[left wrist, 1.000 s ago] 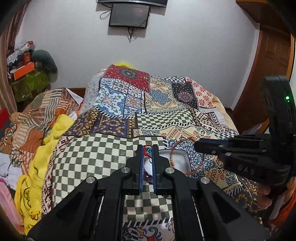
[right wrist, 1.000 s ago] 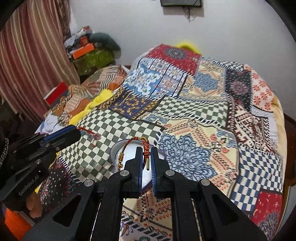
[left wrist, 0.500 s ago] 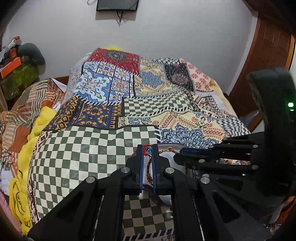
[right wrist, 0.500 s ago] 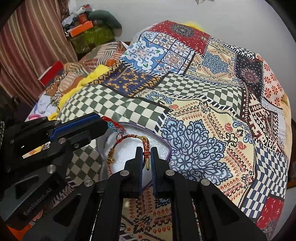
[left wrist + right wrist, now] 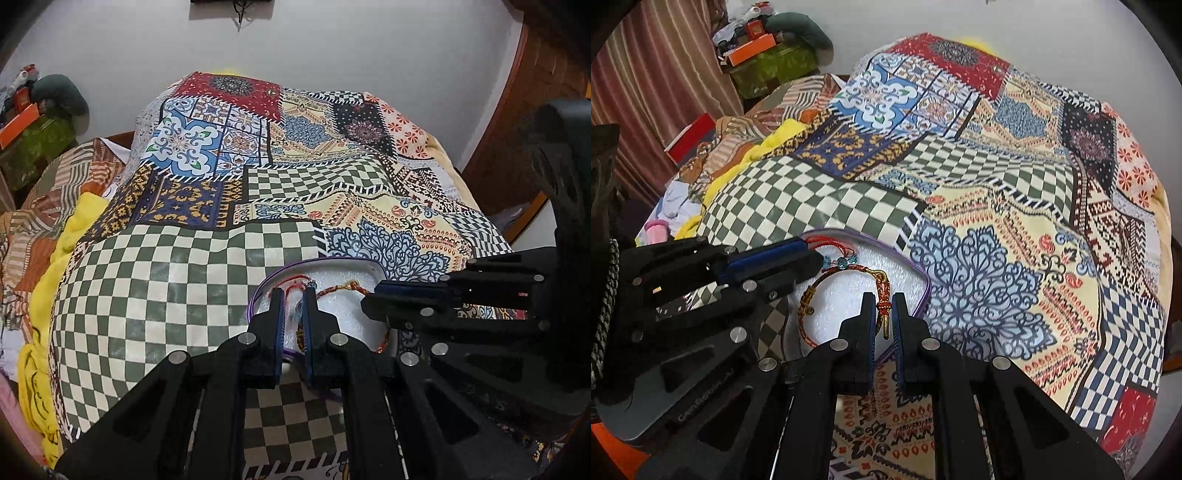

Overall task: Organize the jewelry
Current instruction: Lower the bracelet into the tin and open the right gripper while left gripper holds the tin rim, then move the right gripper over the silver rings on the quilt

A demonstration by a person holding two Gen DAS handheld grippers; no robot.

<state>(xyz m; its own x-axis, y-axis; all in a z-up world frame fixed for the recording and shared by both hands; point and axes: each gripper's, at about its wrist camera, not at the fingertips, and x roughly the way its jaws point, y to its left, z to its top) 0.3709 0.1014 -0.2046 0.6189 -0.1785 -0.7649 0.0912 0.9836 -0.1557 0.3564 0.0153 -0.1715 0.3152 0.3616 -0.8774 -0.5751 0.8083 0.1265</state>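
Note:
A white tray with a purple rim (image 5: 925,286) lies on the patchwork bedspread; it also shows in the left wrist view (image 5: 376,266). My left gripper (image 5: 294,293) is over the tray, shut on a thin red cord bracelet (image 5: 827,245) with blue beads. My right gripper (image 5: 883,299) is shut on the knotted part of a red-and-gold braided bracelet (image 5: 809,295), whose loop rests on the tray's white lining. The two grippers are close together, the left one (image 5: 809,258) just left of the right one's bracelet.
The patchwork bedspread (image 5: 1015,192) covers the bed. A yellow blanket (image 5: 48,266) and striped cloths are heaped on the left. Boxes and a green bundle (image 5: 775,55) stand by the wall. A wooden door (image 5: 532,122) is on the right.
Both grippers have moved down to the tray with their bracelets. The braided bracelet's loop now lies on the tray lining.

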